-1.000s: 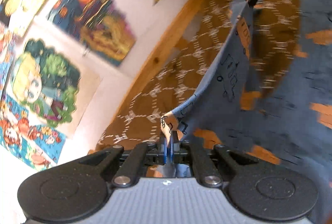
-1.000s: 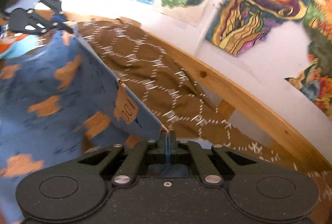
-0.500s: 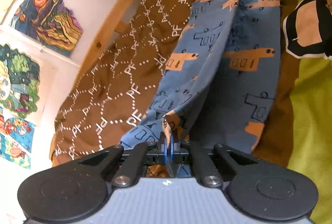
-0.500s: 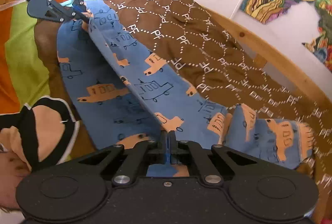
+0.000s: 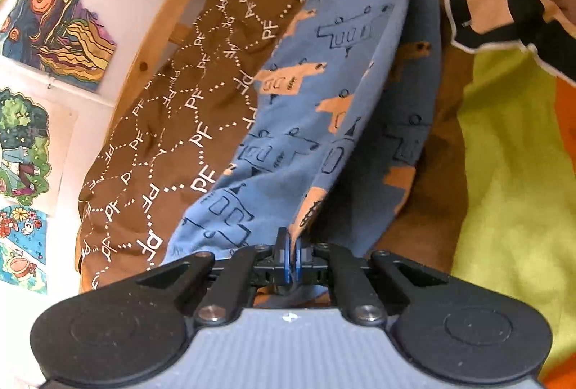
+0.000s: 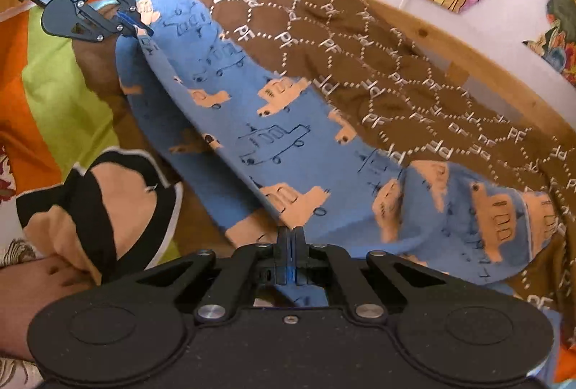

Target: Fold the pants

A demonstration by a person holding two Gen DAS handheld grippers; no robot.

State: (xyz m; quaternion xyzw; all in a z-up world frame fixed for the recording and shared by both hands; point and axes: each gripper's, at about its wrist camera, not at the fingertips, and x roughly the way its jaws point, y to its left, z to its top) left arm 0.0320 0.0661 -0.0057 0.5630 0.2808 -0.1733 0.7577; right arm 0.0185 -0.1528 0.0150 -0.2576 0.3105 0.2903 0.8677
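The left gripper (image 5: 289,246) is being kept clamped on a fold of the blue pants (image 5: 316,122), its blue pads pressed together with cloth pinched between them. The right gripper (image 6: 290,237) is likewise being held closed on an edge of the same garment. In the left wrist view the pants are being stretched from the pads toward twelve and one o'clock, where the other tool's dark tip is just visible at the frame's top edge. In the right wrist view the cloth is being drawn taut toward ten o'clock, up to the left gripper's fingers, while a bunched portion is lying at three o'clock. Beneath the pants a brown blanket (image 6: 396,65) printed with white hexagons is being covered; a wooden rail (image 6: 478,57) is being seen beyond it.
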